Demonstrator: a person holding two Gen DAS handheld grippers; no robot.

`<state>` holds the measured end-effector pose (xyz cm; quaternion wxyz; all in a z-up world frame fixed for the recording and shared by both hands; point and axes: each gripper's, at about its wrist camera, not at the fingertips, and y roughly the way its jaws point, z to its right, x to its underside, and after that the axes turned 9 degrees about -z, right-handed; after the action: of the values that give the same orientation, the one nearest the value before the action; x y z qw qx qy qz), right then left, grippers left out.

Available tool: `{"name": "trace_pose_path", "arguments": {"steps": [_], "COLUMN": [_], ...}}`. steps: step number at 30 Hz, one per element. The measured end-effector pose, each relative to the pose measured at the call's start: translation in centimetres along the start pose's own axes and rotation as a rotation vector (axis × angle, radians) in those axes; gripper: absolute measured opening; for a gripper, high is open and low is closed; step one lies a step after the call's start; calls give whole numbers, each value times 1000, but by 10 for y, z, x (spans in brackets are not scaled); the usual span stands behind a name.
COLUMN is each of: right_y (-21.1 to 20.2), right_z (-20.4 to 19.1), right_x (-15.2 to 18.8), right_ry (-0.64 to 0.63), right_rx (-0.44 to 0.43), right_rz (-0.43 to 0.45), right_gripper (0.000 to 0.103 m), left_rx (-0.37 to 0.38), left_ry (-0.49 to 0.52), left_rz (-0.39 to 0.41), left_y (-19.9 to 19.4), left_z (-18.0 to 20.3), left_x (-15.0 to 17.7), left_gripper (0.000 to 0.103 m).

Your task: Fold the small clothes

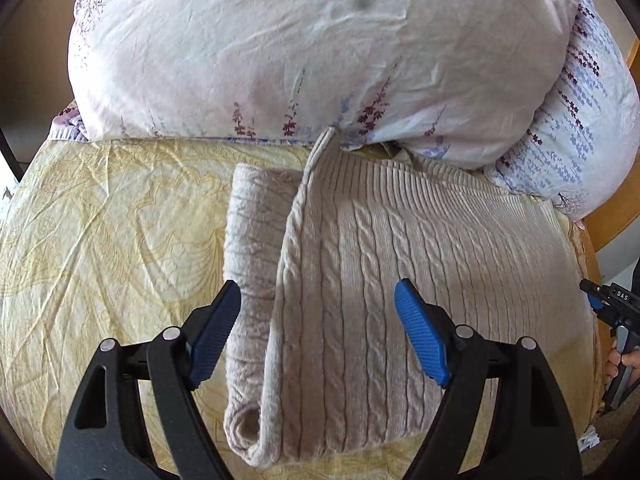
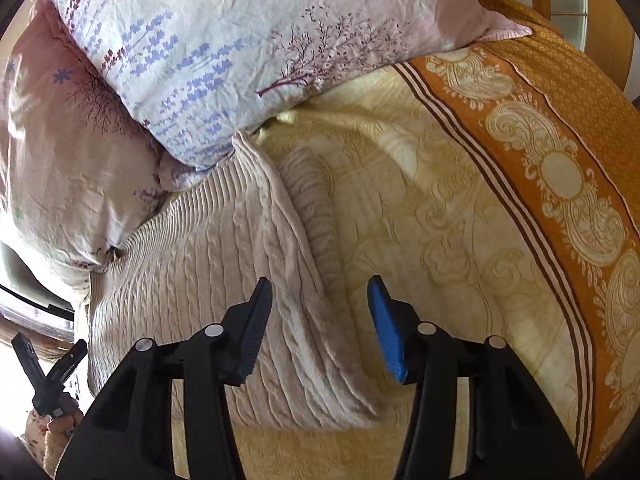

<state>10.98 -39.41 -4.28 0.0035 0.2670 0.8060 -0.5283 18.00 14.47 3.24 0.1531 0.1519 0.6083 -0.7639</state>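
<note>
A beige cable-knit sweater [image 1: 360, 264] lies folded on the yellow patterned bedspread [image 1: 100, 240], one side lapped over a sleeve [image 1: 248, 240] that runs along its left edge. My left gripper [image 1: 318, 304] hovers above the sweater's near part, open, with nothing between its blue pads. In the right wrist view the same sweater [image 2: 208, 264] fills the lower left, its sleeve [image 2: 316, 208] at the right edge. My right gripper [image 2: 320, 300] stands open over the sweater's right edge, with no cloth pinched between its fingers. Each gripper shows at the other view's edge: the right gripper [image 1: 608, 304], the left gripper [image 2: 44, 372].
Two floral pillows [image 1: 300, 40] are piled against the sweater's far edge, also seen as the pillows [image 2: 240, 40] in the right wrist view. An orange ornamented blanket border [image 2: 560, 160] runs down the right. Wooden furniture [image 1: 616, 208] stands beyond the bed's right side.
</note>
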Motion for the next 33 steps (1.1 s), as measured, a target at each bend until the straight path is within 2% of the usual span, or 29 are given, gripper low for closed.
{"name": "trace_pose_path", "arguments": {"steps": [2, 3, 5, 8, 11, 14, 19, 24, 29, 30, 31, 32, 33], "right_y": [-3, -3, -4, -14, -23, -28, -25, -18, -11, -15, -19, -24, -31], "right_z": [2, 1, -5, -7, -3, 0, -2, -5, -15, -17, -18, -21, -24], "right_x": [8, 11, 13, 15, 22, 33, 49, 41, 24, 24, 23, 23, 23], "right_ry": [-12, -24, -42, -37, -10, 11, 41, 10, -53, -62, -62, -60, -64], "right_rx": [-2, 8, 15, 8, -5, -4, 9, 156, 229, 229, 233, 237, 237], "right_rz": [-13, -8, 1, 21, 21, 2, -26, 8, -1, 8, 23, 47, 85], "right_gripper": [27, 26, 16, 12, 8, 8, 7, 8, 9, 12, 24, 41, 47], "left_rx": [11, 15, 19, 22, 28, 42, 48, 49, 40, 46, 59, 69, 74], "left_ry": [-6, -8, -8, 0, 5, 13, 52, 74, 83, 71, 53, 32, 11], "left_rz": [-9, -14, -22, -33, -46, -60, -79, -83, -79, -76, -70, -56, -31], "left_y": [-1, 0, 2, 5, 7, 8, 10, 12, 11, 10, 7, 3, -3], "left_z": [-2, -3, -3, -3, -5, -10, -11, -12, -11, -12, -13, -15, -17], "left_x": [7, 10, 14, 17, 16, 15, 13, 11, 14, 15, 15, 17, 17], "left_gripper": [69, 66, 53, 37, 28, 24, 24, 24, 24, 25, 29, 43, 53]}}
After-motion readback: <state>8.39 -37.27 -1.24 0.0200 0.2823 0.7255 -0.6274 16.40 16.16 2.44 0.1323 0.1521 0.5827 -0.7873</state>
